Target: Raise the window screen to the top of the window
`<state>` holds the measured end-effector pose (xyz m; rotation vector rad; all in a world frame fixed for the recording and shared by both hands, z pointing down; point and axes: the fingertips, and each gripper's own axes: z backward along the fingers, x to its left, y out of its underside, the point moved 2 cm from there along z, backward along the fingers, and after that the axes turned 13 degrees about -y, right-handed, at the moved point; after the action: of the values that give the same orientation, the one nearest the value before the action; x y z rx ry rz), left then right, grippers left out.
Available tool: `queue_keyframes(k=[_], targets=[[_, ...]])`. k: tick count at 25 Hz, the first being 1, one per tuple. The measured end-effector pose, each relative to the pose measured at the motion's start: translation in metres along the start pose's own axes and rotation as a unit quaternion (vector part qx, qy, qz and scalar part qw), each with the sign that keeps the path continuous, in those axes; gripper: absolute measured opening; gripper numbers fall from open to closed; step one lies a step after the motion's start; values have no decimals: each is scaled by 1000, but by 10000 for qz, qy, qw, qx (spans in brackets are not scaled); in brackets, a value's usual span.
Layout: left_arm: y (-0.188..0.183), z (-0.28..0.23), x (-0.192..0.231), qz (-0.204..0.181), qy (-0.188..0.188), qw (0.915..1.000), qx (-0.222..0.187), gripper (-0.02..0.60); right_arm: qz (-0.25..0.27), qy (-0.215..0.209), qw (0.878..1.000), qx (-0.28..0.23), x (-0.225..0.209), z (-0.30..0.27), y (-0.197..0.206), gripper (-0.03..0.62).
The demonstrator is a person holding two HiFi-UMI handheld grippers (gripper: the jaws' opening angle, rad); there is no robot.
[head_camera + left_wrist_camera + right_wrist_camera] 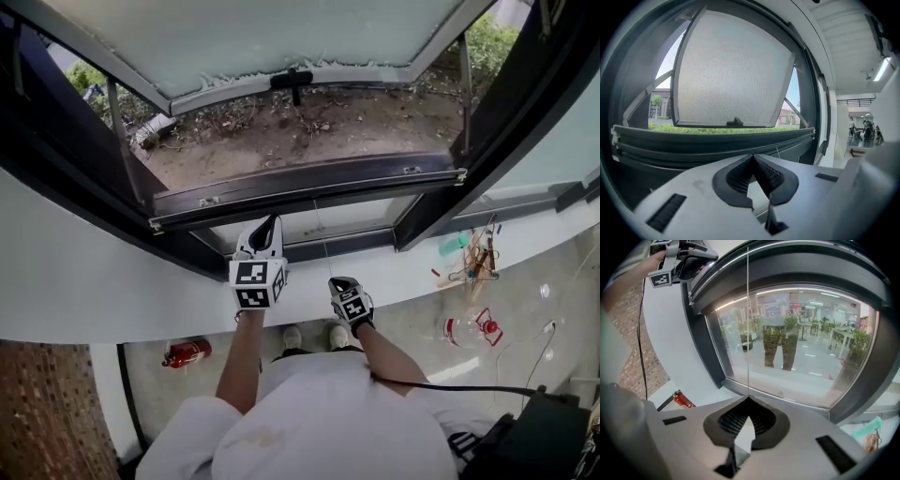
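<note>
Right gripper (749, 399): jaws together, clamped on thin cord (748, 310) running down from window screen rail (309, 187). Rail sits low, across bottom of open window, above fixed glass pane (356, 220). Left gripper (753, 156): jaws together, empty, near rail.

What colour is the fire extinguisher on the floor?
Red fire extinguisher; clearest in the head view.

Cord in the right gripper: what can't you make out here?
- Right gripper view: cord runs off the top edge, so its upper end is cut off.
- Head view: right gripper has its marker cube covering its jaws; cord too thin to follow.
- Left gripper view: window frame top lost at the lens rim.
</note>
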<state>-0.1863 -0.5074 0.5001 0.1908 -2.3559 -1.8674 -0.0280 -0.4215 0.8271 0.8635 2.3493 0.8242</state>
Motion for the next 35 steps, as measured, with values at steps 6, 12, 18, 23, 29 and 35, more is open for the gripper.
queue_keyframes(k=[6,12,18,23,29,35], targets=[[17,11,1,-52,-79,9998,174,2,541,260,9981,-139,-1,1,-19,2],[20,16,11,-36,-192,9996,185,2,1021,295,9935,-400,0,-12,-42,3],[21,19,18,-22,-315,9993,198,2,1576,642,9847,-364,-2,-3,-54,3],[24,19,22,-38,-367,9990,257,2,1657,721,9818,-590,-5,-2,-71,3],[22,15,23,-33,-328,9992,229,3,1769,743,9751,-1108,-3,-1,-108,3],[19,12,18,-79,-257,9994,227,3,1433,549,9750,-1607,0,7,-138,3]])
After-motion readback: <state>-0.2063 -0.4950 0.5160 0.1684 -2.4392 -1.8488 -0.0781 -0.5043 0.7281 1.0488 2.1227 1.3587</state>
